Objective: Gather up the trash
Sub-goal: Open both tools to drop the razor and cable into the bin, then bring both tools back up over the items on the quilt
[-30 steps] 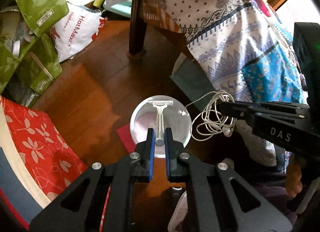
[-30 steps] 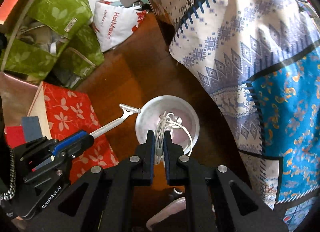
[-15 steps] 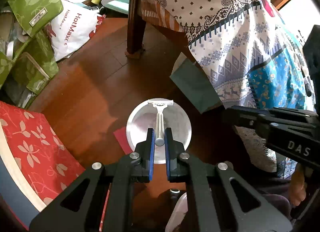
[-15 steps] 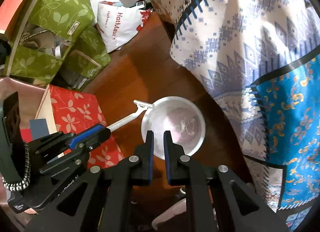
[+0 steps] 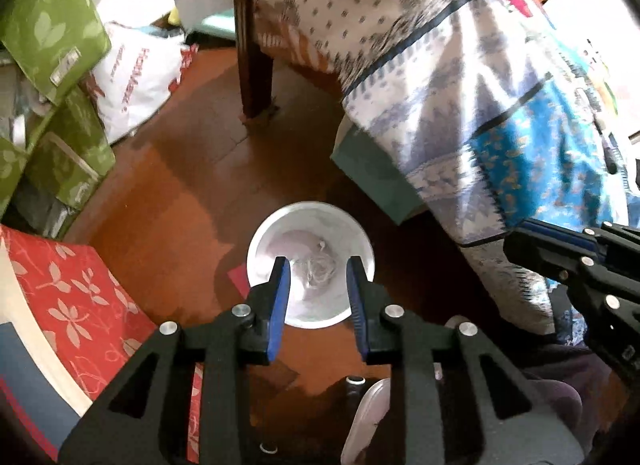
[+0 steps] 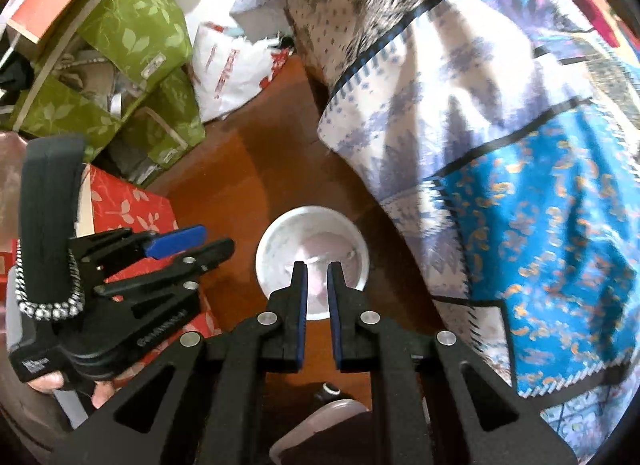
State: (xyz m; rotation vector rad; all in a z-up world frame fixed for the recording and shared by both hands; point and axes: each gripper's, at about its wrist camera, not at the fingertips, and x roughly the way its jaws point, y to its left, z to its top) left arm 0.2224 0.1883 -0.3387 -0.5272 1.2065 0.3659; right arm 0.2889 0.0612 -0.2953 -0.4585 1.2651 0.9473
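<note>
A dark wooden floor point(image 5: 168, 201) lies beside a bed draped in patterned cloth point(image 5: 460, 77). On it stands a round white bin point(image 5: 260, 249) holding a tangle of white earphone cord point(image 5: 318, 269). Both tools point steeply down over it: the left hand-held gripper point(image 5: 319, 297) has just been opening, nothing between its pads; the right hand-held gripper point(image 6: 318, 305) is closed and empty
</note>
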